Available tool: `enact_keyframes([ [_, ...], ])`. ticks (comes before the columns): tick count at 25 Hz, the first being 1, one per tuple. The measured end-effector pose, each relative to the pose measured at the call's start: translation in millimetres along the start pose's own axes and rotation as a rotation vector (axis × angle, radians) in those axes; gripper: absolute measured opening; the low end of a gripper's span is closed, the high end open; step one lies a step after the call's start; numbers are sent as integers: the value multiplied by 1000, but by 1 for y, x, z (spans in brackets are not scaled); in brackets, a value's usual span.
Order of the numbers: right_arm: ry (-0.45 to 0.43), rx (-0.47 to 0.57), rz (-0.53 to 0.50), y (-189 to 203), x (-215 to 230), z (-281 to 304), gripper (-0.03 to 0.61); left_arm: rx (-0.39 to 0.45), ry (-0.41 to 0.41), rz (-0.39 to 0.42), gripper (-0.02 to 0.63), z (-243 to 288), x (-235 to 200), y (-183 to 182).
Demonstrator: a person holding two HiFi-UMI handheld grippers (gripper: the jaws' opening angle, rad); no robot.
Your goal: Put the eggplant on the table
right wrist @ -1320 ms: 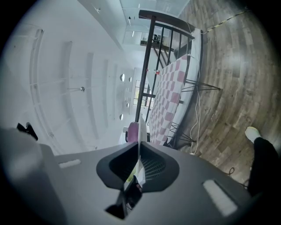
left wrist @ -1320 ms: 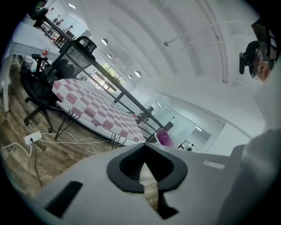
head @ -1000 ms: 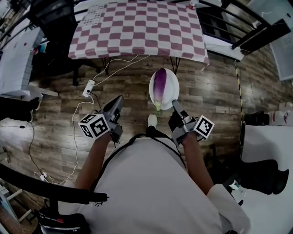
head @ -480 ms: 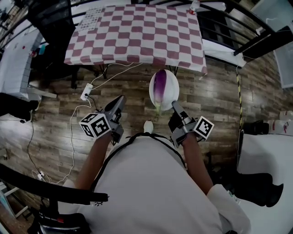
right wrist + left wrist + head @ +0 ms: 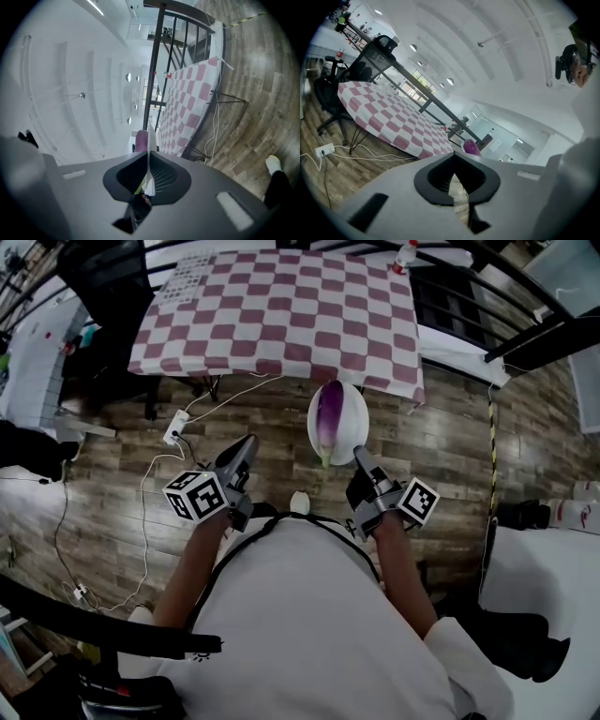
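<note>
- Loose white top (image 5: 309,615); its sleeves leave the forearms bare.
- A thin black cord (image 5: 246,545) curves across the chest, possibly a strap; the view is too small to tell.
- One white shoe (image 5: 299,502).
- Left gripper (image 5: 246,446) and right gripper (image 5: 358,456): grey bodies, each with a white cube (image 5: 197,495) bearing black square markers.
- Grey fingers (image 5: 393,187) frame a black diamond-shaped recess.

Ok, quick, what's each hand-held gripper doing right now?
Left hand-held gripper: closed, empty.
Right hand-held gripper: closed on the white plate rim; the eggplant lies on it.
</note>
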State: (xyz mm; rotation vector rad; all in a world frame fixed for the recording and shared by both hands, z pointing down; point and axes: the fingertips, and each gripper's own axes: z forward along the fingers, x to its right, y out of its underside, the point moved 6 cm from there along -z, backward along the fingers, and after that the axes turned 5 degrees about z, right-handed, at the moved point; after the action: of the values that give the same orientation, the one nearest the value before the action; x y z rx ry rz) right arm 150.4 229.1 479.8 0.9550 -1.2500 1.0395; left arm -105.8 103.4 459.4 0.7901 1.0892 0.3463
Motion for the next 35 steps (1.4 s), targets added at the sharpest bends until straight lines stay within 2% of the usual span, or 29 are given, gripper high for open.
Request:
enact_keyframes([
  [11,7,-12,7,-25,4,6,26,2,-9,-7,3,24,4,-2],
  [22,18,-22,10,-24,9,1,26,13,-40,-16,3,15,2,2],
  [35,1,3,15,-42,4,38,26,2,-16,-6,3,51,-24,-29],
])
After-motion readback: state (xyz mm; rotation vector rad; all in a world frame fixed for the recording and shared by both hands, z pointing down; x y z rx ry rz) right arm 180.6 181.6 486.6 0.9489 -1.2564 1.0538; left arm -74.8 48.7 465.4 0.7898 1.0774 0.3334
